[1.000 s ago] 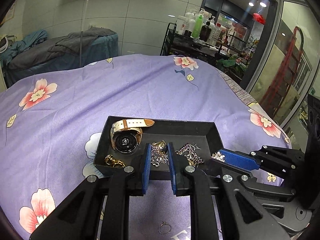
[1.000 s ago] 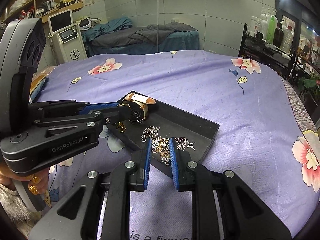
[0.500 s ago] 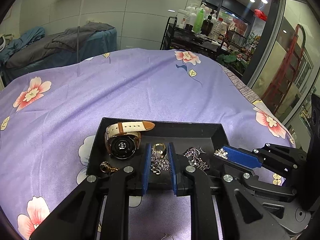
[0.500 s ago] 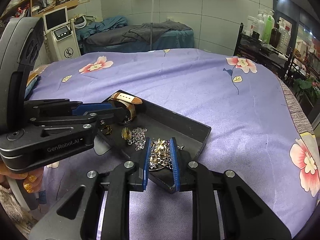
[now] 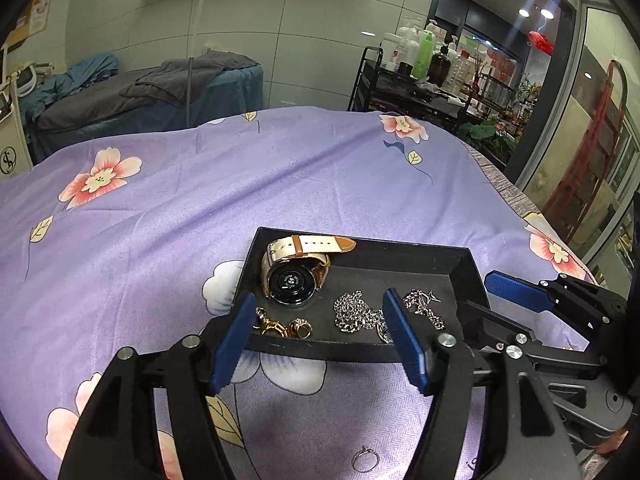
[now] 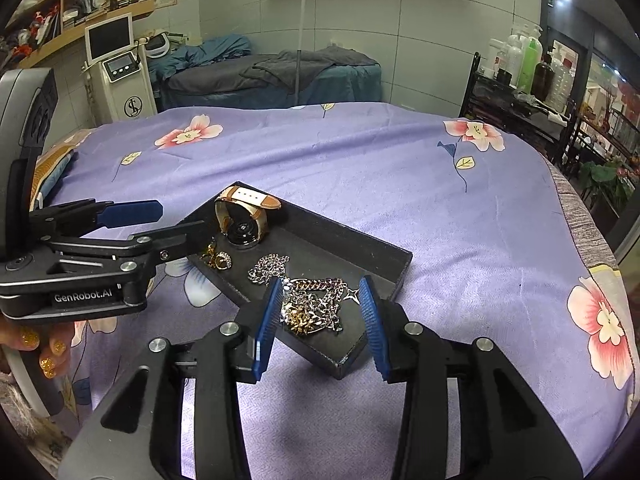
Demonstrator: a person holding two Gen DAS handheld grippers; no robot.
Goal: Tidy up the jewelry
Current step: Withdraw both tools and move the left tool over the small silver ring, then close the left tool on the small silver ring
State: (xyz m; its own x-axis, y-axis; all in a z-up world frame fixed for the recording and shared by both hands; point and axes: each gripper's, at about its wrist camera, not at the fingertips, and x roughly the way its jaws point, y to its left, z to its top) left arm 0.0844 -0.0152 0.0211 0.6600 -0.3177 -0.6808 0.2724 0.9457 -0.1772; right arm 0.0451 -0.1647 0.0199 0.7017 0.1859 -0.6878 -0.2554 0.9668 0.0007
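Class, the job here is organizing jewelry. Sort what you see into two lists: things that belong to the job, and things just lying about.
Belongs to the job:
black tray
watch
silver chains
gold rings
loose ring on the bedspread
left tongs and right tongs, both open

Just lying about:
flowered bedspread
bottles on the shelf
floor lamp

I see my left gripper point(image 5: 320, 336) spread wide over the near wall of the black tray point(image 5: 360, 350), my right gripper point(image 6: 320, 324) spread over its near right corner. Inside the tray, the watch point(image 5: 294, 272) blocks the far left corner, chains point(image 6: 312, 304) crowd the near side, and the far right corner lies bare. The bedspread point(image 6: 460, 240) beyond the tray's far edge lies open.
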